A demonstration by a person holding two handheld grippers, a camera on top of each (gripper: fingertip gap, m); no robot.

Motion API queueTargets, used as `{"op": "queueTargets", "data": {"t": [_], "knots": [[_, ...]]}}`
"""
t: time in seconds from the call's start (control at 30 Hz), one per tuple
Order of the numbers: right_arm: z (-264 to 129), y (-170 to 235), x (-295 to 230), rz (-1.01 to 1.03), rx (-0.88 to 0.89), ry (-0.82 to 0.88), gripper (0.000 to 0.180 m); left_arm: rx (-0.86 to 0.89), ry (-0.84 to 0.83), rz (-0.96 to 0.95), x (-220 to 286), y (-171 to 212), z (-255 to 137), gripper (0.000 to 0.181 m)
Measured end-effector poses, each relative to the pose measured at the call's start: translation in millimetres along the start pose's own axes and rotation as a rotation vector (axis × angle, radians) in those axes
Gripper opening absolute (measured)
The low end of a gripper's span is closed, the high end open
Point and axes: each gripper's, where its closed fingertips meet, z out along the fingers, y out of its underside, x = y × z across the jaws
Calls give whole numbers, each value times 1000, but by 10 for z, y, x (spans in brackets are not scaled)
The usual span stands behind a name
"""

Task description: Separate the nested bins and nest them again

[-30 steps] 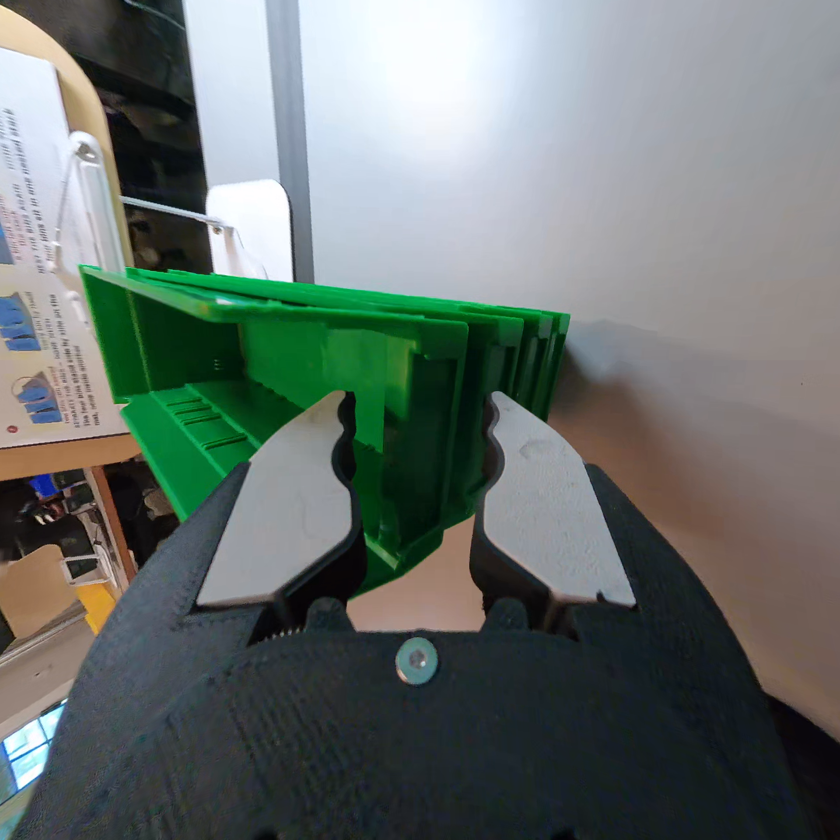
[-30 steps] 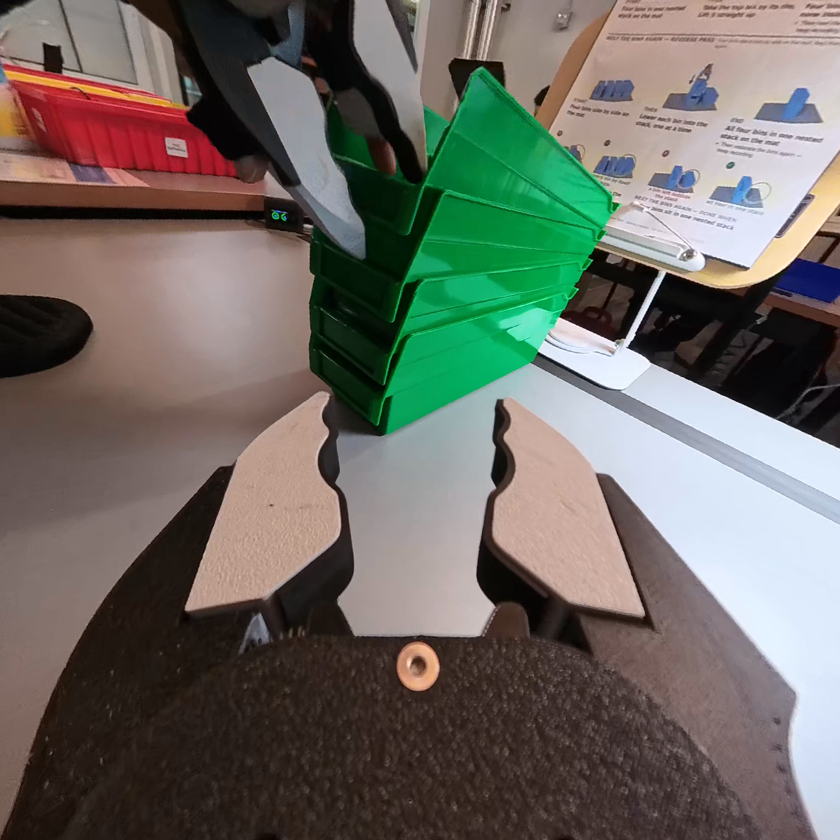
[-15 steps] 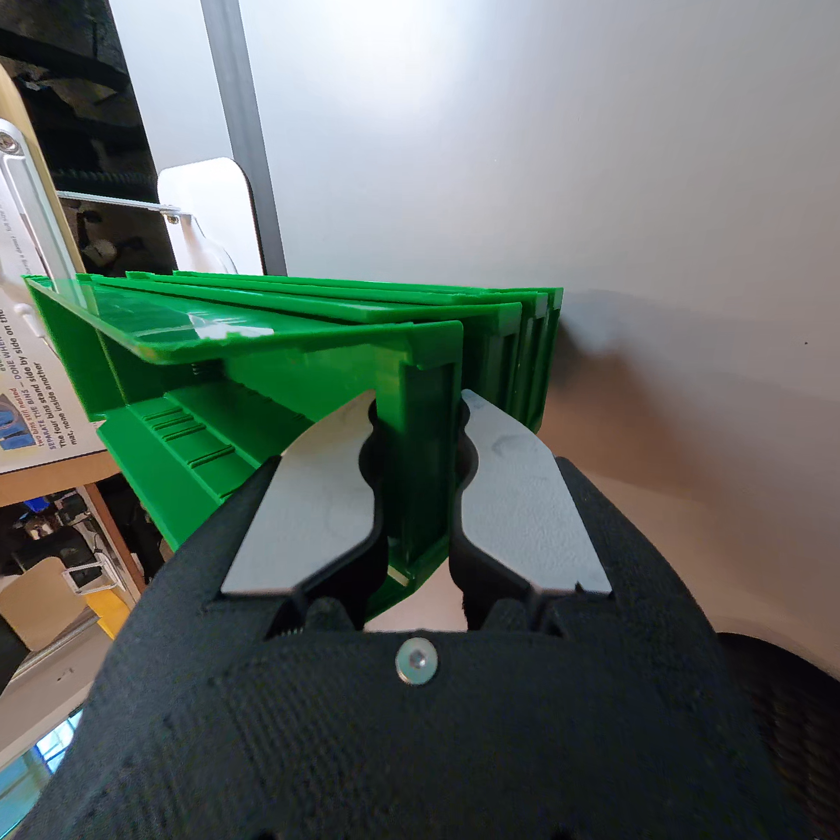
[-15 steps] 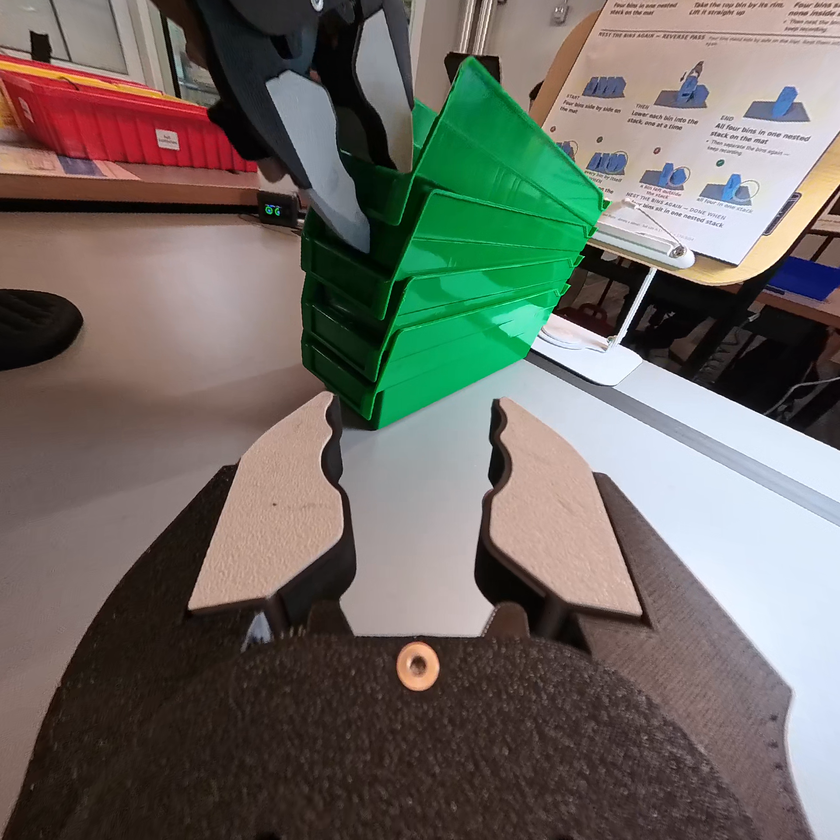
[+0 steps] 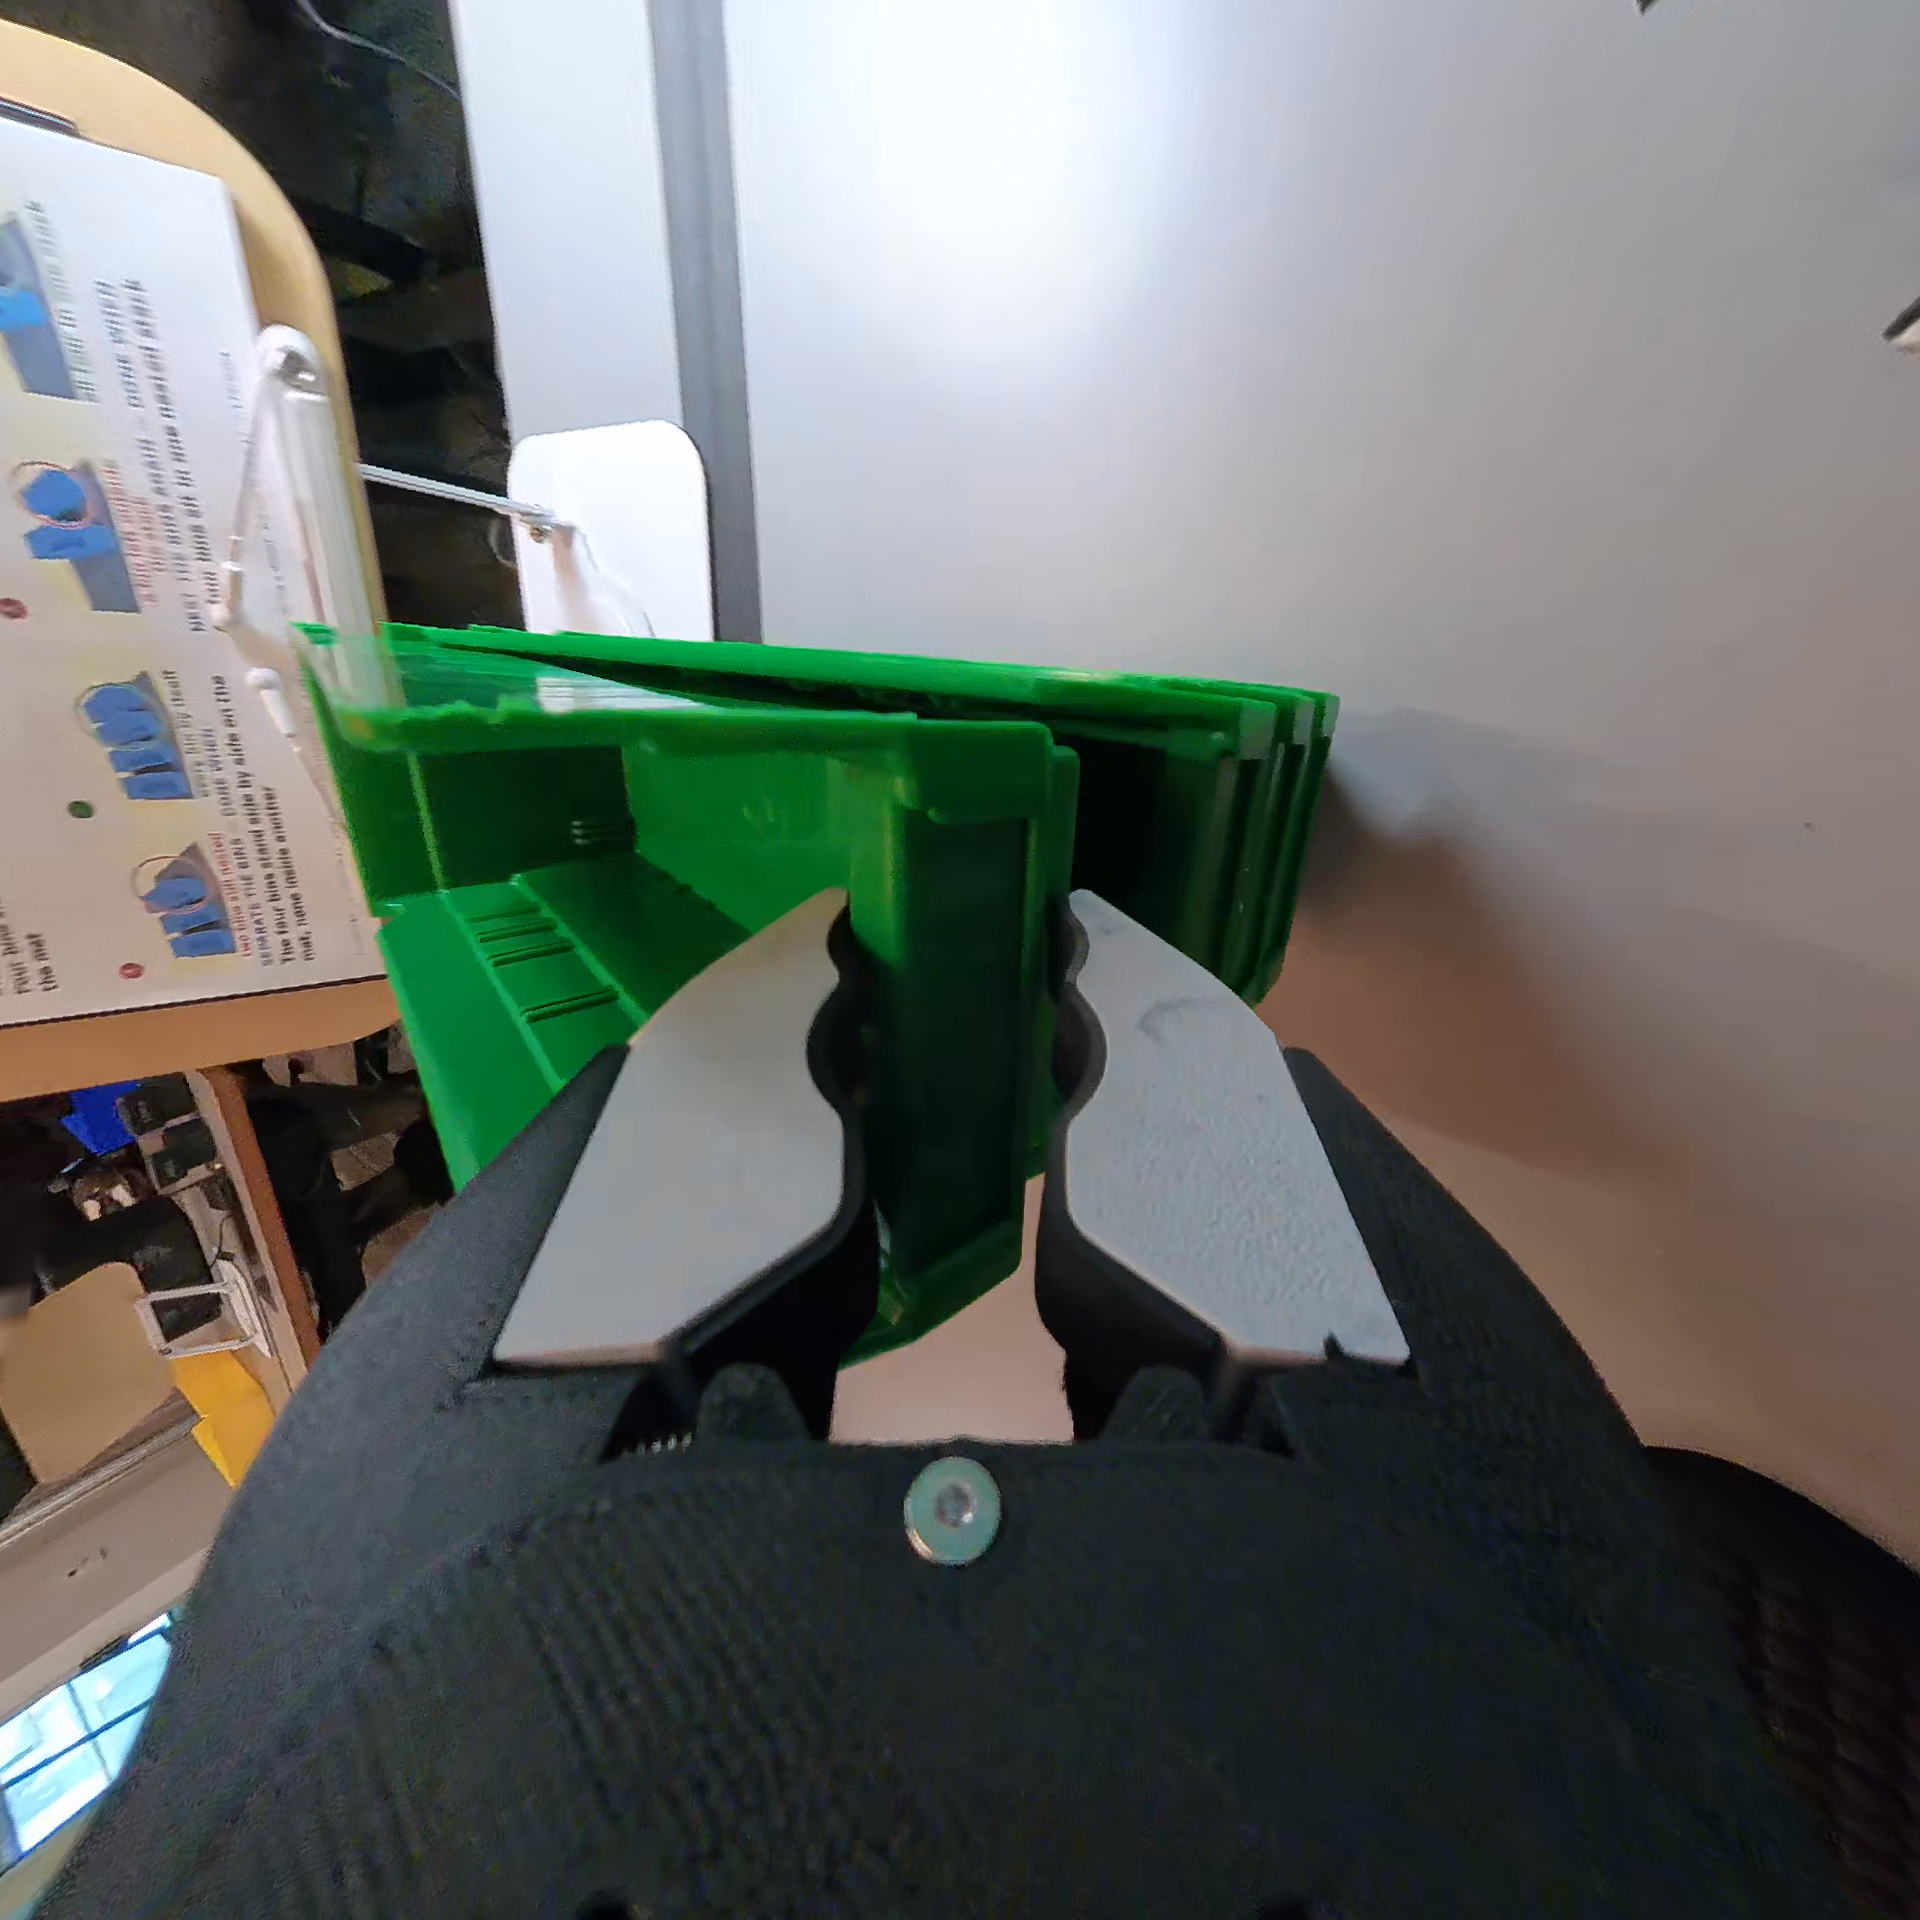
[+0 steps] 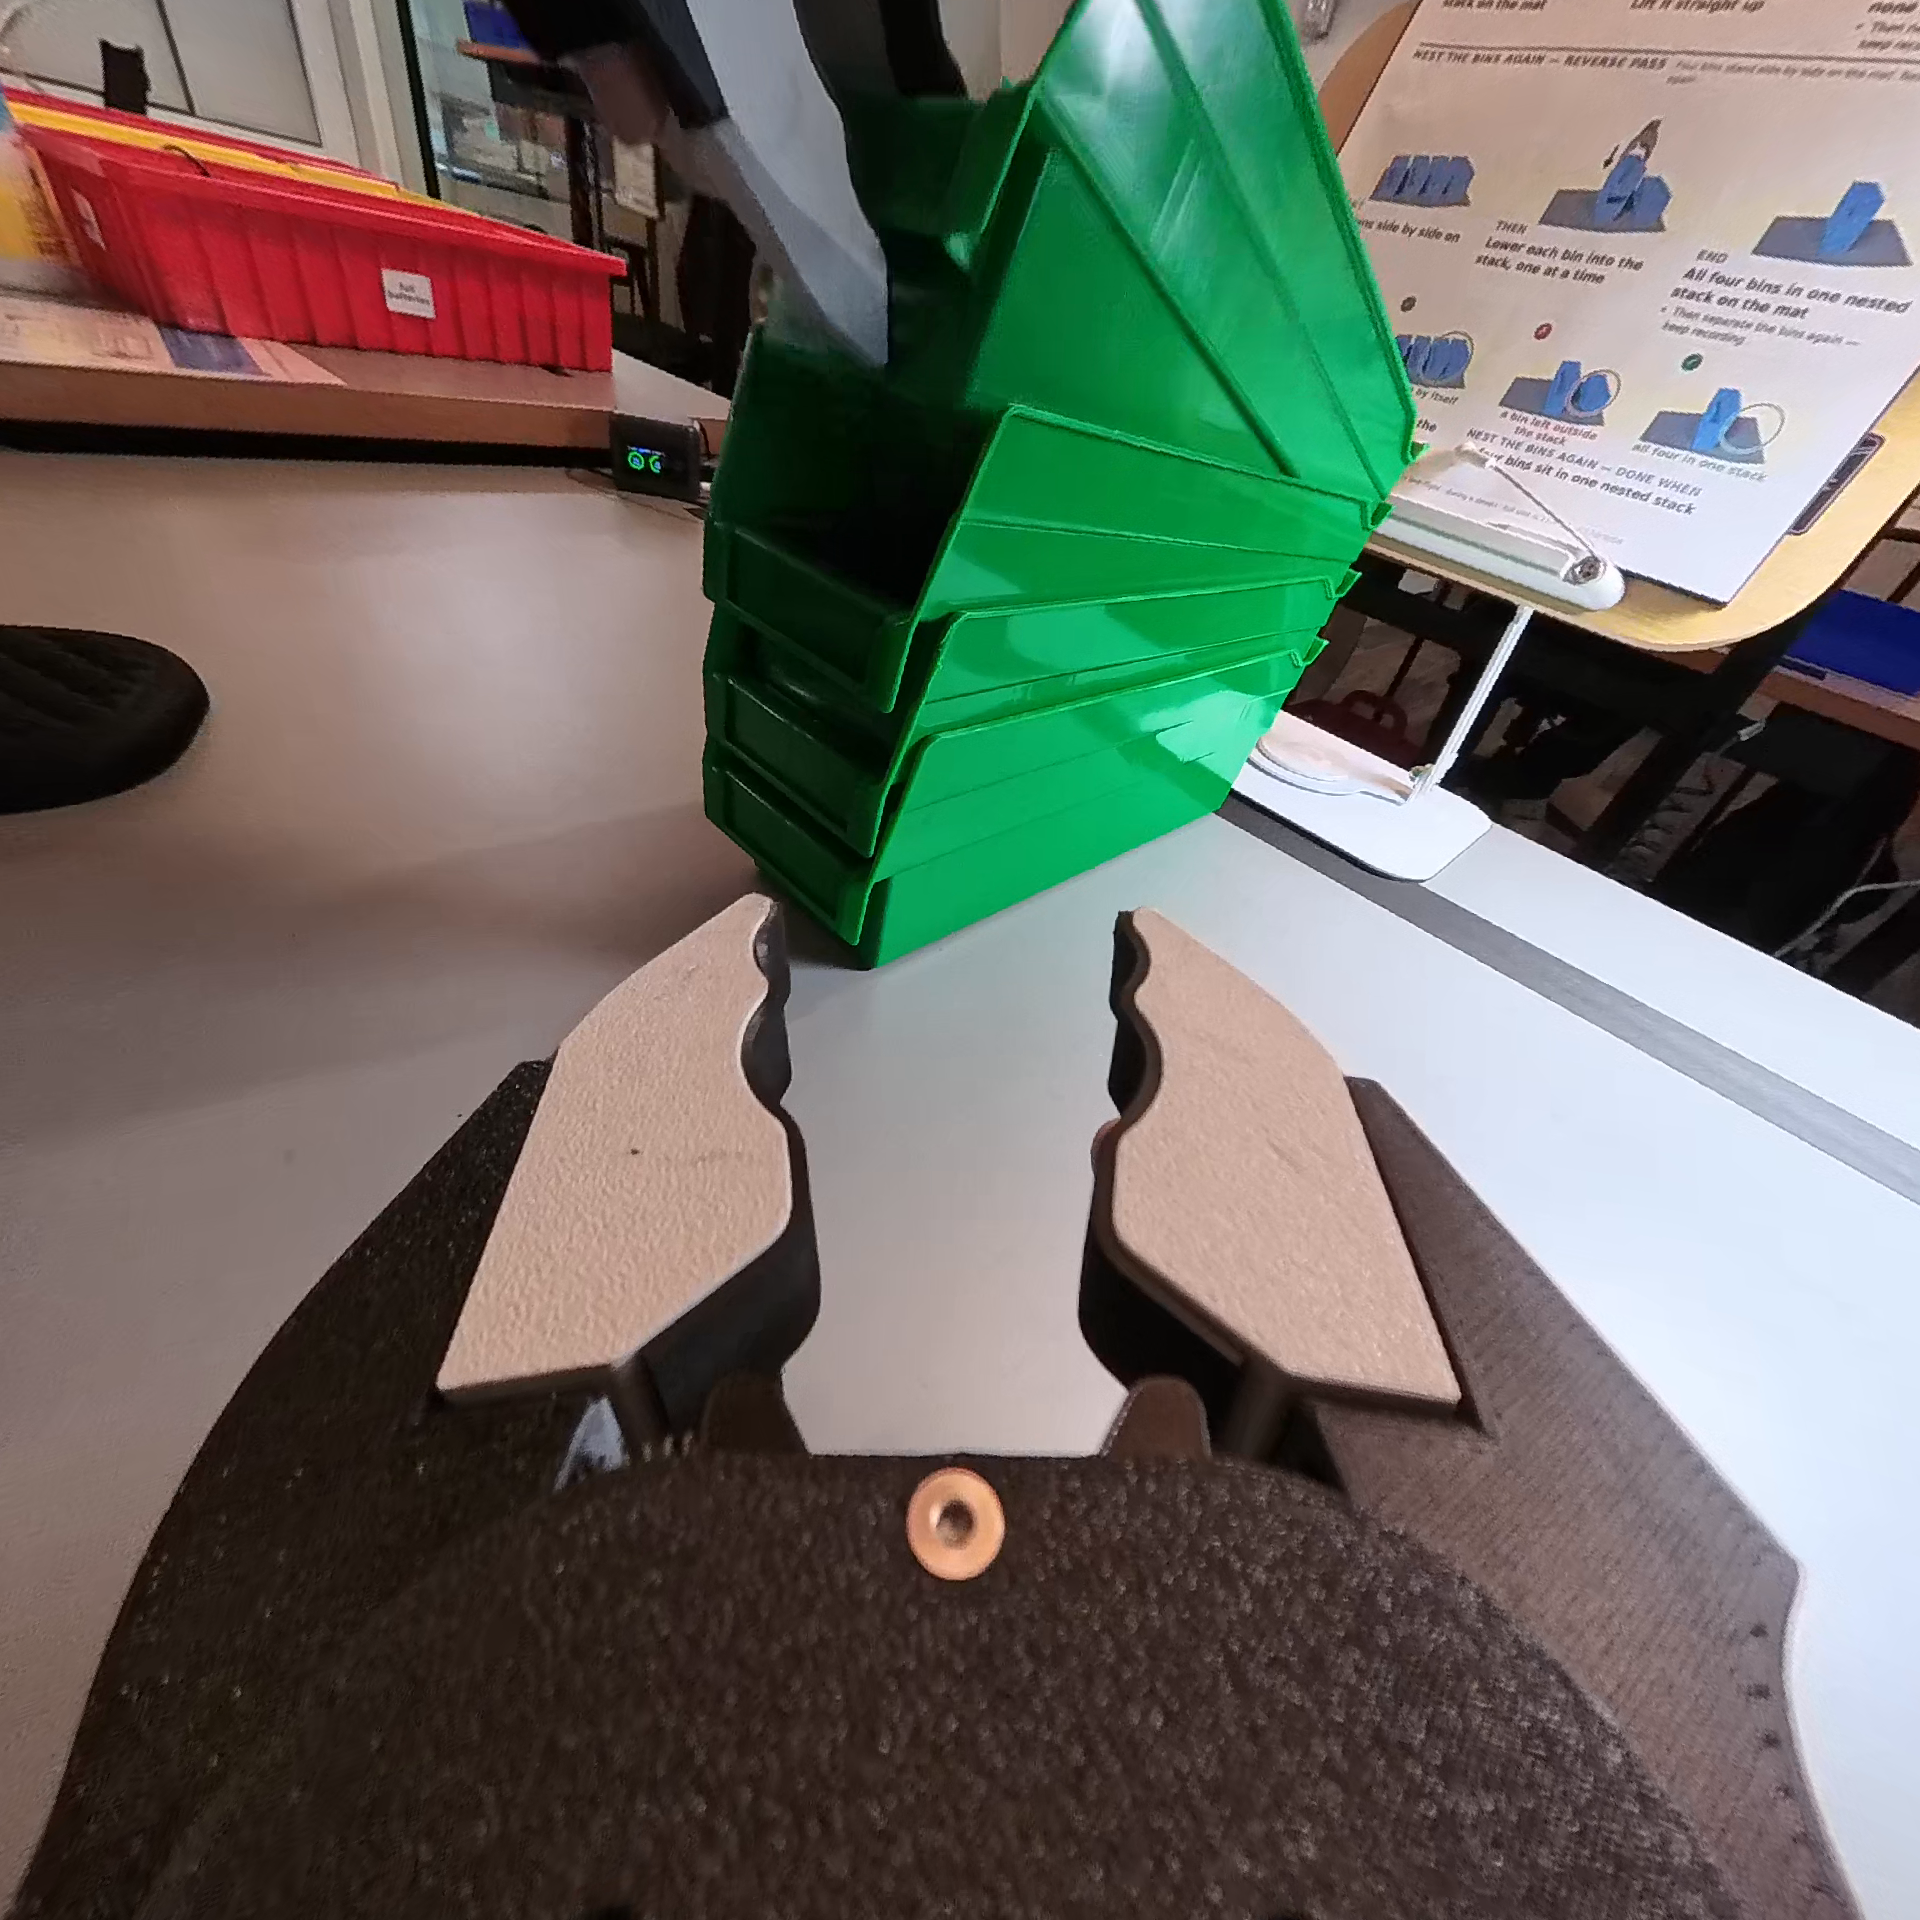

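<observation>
the top bin (image 6: 1122, 260) is tilting higher than before, left tongs (image 5: 951, 925) clamped on its front wall; right tongs (image 6: 945, 925) gaping apart, empty. next: lifting it clear of the stack (image 6: 987, 727).

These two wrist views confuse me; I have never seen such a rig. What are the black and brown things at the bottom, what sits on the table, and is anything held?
There is no robot arm: a person carries a two-finger gripper in each hand, each with a camera looking along its fingers. The black left gripper fills the bottom of the left wrist view, tilted sideways. Its grey fingers are closed on the end wall of the top green plastic bin. The right wrist view looks from the brown right gripper, which is open, empty and low over the grey table. From there you see the stack of nested green plastic bins on the table, with the top bin tipped up at one end. Behind stand a printed instruction board and a red plastic tray.
</observation>
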Motion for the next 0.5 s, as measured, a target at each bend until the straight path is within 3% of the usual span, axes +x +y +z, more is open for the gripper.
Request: {"op": "queueTargets", "data": {"t": [0.03,0.5], "knots": [[-3,-3,5,1,2,1,59,19,-7,-7,-30,-14,-55,35],[82,139,-30,-15,-44,-14,57,58,-199,34,-282,52,-665,31]]}}
